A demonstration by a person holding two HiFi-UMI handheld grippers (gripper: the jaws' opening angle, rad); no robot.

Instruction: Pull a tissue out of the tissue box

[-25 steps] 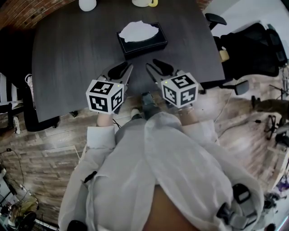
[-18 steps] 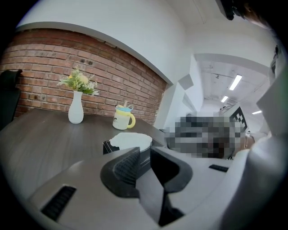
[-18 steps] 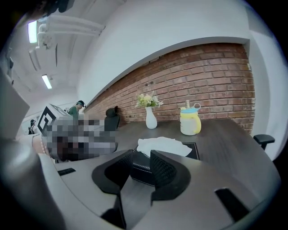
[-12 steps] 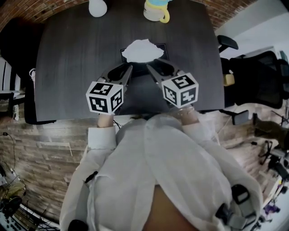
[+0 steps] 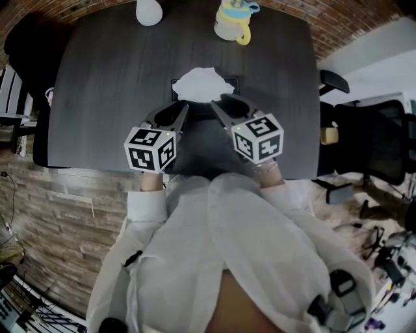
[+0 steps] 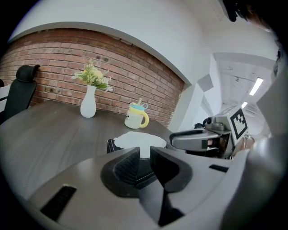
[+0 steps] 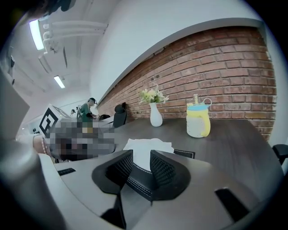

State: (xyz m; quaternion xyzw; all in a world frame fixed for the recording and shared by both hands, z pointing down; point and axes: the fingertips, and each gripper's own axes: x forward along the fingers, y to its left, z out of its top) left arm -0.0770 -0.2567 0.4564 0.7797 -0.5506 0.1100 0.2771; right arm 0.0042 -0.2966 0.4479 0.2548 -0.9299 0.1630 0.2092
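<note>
A black tissue box (image 5: 224, 85) lies on the dark table (image 5: 97, 84), with a white tissue (image 5: 201, 82) bunched up out of its top. My left gripper (image 5: 180, 108) hovers just short of the box's near left corner. Its jaws are a narrow gap apart with nothing in them. On the near right side, my right gripper (image 5: 217, 101) is open and empty too. The left gripper view shows the tissue (image 6: 137, 140) and box (image 6: 111, 146) beyond my left gripper (image 6: 145, 155). In the right gripper view the tissue (image 7: 148, 146) shows past my right gripper (image 7: 141, 161).
A yellow mug (image 5: 232, 23) with a blue lid and a white vase (image 5: 149, 10) stand at the table's far edge. Black office chairs (image 5: 380, 140) are at the right and another chair (image 5: 23, 39) is at the far left. A brick wall runs behind the table.
Both grippers have come forward from the table's near edge to the tissue box, which now lies just ahead of their tips. Their jaws look unchanged.
</note>
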